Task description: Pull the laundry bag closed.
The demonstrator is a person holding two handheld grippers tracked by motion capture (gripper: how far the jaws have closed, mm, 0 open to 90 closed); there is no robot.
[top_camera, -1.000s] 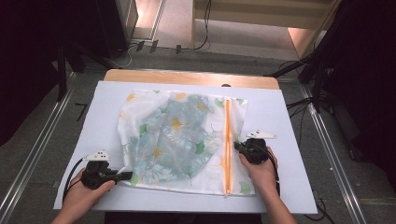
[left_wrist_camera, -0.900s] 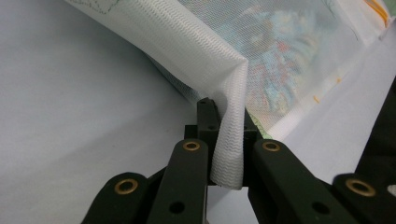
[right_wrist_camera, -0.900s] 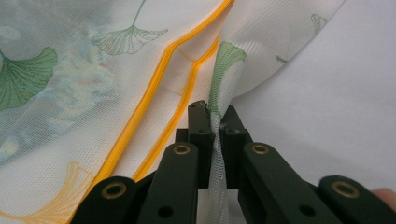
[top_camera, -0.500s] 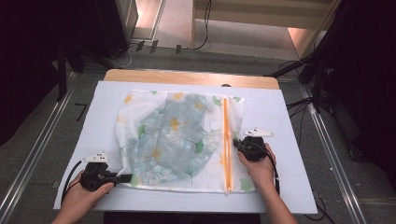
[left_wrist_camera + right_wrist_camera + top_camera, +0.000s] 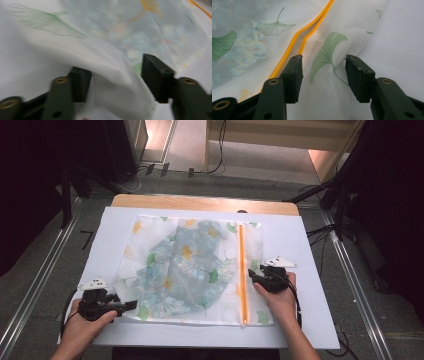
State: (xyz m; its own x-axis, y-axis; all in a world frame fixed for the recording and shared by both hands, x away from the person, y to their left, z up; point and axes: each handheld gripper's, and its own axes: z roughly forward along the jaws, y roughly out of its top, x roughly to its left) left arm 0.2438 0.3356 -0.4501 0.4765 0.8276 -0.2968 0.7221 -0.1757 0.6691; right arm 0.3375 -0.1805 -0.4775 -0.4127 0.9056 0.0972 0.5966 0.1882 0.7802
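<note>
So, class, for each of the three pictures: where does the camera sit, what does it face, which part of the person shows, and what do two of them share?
High view: above the person's side, looking forward and down on the white table; forearms, left gripper and right gripper show.
Left gripper view: rides the left gripper, facing a raised fold of the white leaf-printed mesh bag between open jaws.
Right gripper view: rides the right gripper, jaws open.
Shared: high and right gripper views both show the orange zipper.
</note>
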